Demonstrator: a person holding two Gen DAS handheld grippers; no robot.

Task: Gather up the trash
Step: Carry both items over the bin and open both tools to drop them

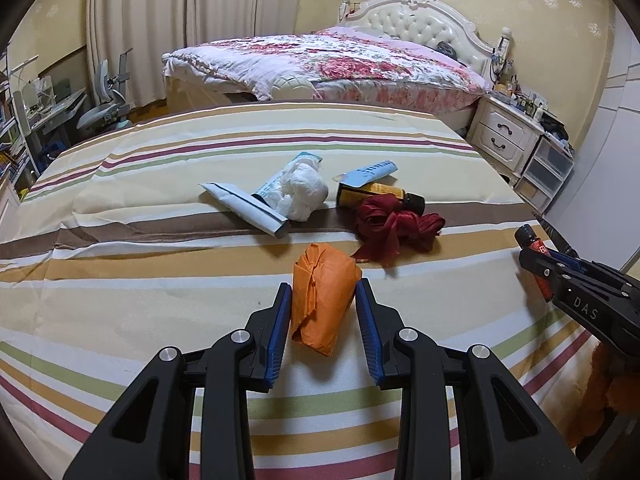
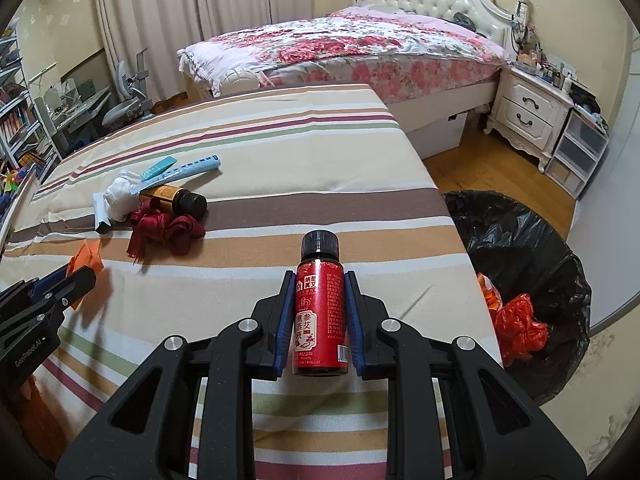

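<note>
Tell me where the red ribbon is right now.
The red ribbon lies on the striped cloth, against the amber bottle and just beyond the orange wad; in the right wrist view it sits far left.

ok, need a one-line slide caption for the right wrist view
Right gripper shut on a red bottle above the striped cloth, black-lined trash bin alongside.

Crumpled orange wrapper [image 1: 322,300] lies on striped cloth; red bottle [image 2: 321,316] clamped upright.
</note>
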